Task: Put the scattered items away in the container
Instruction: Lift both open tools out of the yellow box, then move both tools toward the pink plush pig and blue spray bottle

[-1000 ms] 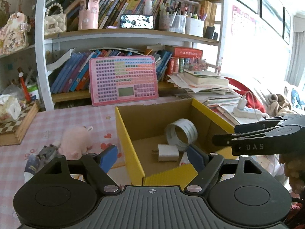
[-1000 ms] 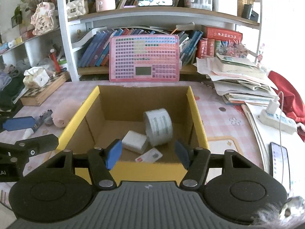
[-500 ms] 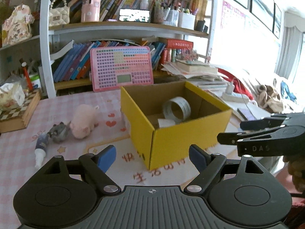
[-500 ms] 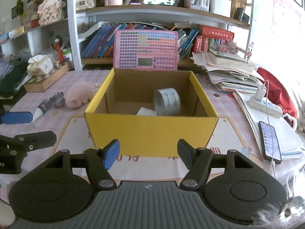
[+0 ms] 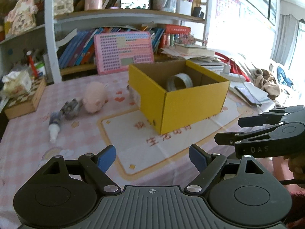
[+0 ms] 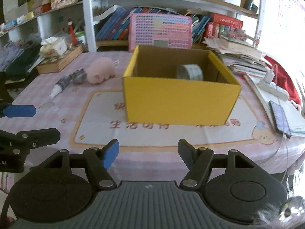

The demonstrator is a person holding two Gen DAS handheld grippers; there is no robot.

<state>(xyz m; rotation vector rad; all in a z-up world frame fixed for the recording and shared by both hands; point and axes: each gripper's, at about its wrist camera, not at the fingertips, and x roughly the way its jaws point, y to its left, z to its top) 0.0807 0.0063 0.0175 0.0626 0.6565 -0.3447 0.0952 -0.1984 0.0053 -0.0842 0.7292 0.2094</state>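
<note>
Both grippers hang empty over the near tabletop point(image 6: 57, 103), short of the box point(image 6: 179, 99). Left gripper point(image 5: 152, 156): jaws wide apart, nothing between. Right gripper point(image 6: 148, 153): jaws opening, nothing between.

Step in hand, my guess: go for a loose item left of the box. The left gripper is the nearer one. Best to pick the outermost thing first, drop the jaws straight over it, square to its long side, and close gently. Keep the right gripper clear of the box wall.

Items left of the box: pink pig toy point(image 5: 95, 100), soft and rounded, probably squashes under grip. Touching its left side is a small grey thing point(image 5: 71, 108), too blurred to name. Further left is a glue tube point(image 5: 54, 126), lying flat, white tip pointing away from the box; thin, may roll. Inside the box: tape roll point(image 6: 189, 72), on edge near the back wall. The box is yellow outside, brown inside, open on top.
</note>
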